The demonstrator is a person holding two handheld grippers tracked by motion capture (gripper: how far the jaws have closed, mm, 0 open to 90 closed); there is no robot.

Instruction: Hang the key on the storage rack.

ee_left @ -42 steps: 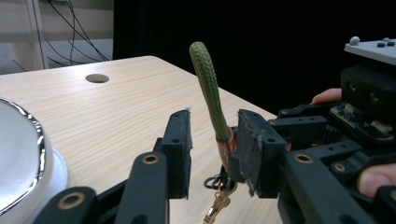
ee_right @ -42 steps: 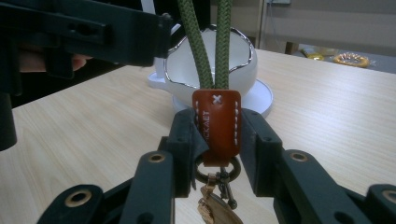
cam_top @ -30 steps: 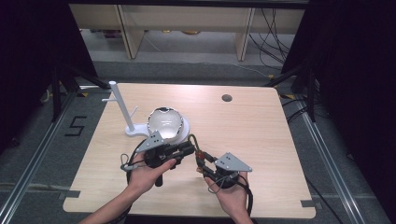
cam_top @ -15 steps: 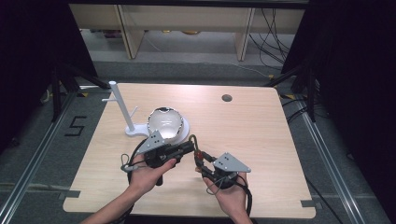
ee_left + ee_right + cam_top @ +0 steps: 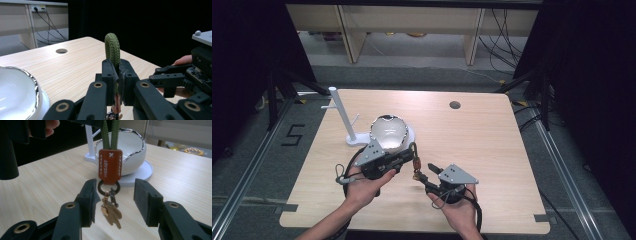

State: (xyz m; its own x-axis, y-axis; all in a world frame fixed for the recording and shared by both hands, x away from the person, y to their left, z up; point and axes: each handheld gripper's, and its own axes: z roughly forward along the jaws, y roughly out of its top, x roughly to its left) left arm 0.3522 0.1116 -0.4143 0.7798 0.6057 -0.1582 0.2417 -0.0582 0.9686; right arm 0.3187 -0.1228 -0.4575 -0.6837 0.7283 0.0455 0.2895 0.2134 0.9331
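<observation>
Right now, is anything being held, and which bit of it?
Yes. The left gripper is shut on the keychain, pinching its green cord loop. The right gripper is open, its jaws either side of the charms, holding nothing.

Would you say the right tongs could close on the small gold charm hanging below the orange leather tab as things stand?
Probably yes. The right tongs are open, with the small gold charm hanging between their jaws and nothing in the gap. The left tongs hold the green braided cord loop above, keeping the keychain suspended.
</observation>
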